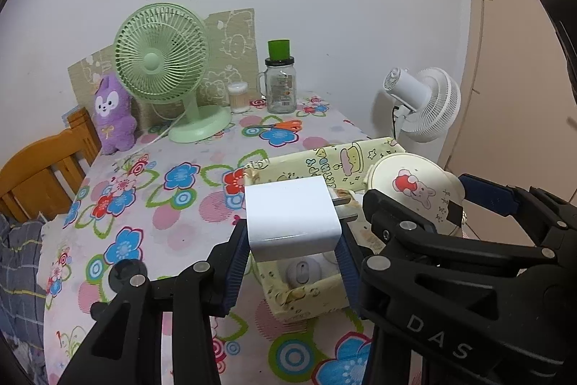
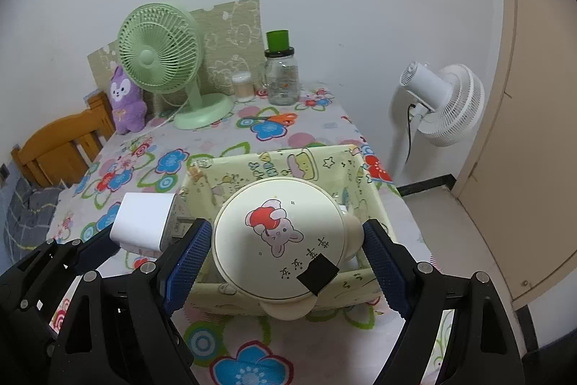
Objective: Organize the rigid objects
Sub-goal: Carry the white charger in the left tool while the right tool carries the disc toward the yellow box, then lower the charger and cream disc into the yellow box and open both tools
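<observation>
My left gripper (image 1: 294, 240) is shut on a white plug adapter (image 1: 292, 217), held over the left edge of a yellow cartoon fabric basket (image 1: 313, 303). The adapter also shows in the right wrist view (image 2: 142, 222). My right gripper (image 2: 285, 258) is shut on a round cream lidded container with a rabbit picture (image 2: 279, 235), held above the basket (image 2: 230, 179). The container also shows in the left wrist view (image 1: 414, 192). A grey round object (image 1: 303, 271) lies inside the basket.
On the floral tablecloth (image 1: 144, 204) stand a green desk fan (image 1: 162, 67), a purple plush (image 1: 111, 110), a glass jar with green cap (image 1: 281, 82), a cotton swab tub (image 1: 238, 98) and orange scissors (image 1: 285, 125). A white floor fan (image 2: 443, 103) and wooden chair (image 1: 39, 168) flank the table.
</observation>
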`<move>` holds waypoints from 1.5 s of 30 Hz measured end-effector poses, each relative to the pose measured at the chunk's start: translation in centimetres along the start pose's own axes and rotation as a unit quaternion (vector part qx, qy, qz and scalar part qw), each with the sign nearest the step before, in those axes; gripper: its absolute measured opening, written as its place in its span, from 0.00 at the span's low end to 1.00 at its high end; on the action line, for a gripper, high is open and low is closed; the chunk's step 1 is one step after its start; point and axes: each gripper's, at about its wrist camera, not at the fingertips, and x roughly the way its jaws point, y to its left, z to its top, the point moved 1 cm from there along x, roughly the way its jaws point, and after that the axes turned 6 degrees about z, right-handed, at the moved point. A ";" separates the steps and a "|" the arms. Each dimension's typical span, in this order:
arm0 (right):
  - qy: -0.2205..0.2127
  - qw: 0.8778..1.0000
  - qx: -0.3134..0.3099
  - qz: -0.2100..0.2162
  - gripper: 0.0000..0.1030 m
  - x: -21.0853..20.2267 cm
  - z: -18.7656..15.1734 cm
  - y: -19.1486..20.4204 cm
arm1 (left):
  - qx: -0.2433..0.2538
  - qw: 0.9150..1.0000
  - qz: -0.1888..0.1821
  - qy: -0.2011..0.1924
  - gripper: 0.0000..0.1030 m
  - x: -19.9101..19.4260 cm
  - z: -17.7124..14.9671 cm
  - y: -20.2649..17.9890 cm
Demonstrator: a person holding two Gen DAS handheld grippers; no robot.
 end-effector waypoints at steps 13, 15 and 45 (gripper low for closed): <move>0.022 0.999 0.022 -0.015 0.83 2.8 0.4 -2.5 | 0.016 1.000 -0.008 0.024 0.47 3.4 0.7 -1.7; 0.033 0.999 0.029 -0.016 0.83 3.6 0.3 -2.9 | 0.016 0.999 -0.005 0.030 0.47 4.0 0.7 -1.8; 0.080 0.997 0.017 0.002 0.84 9.1 0.9 -3.0 | 0.026 0.995 -0.020 0.090 0.55 8.8 0.7 -2.7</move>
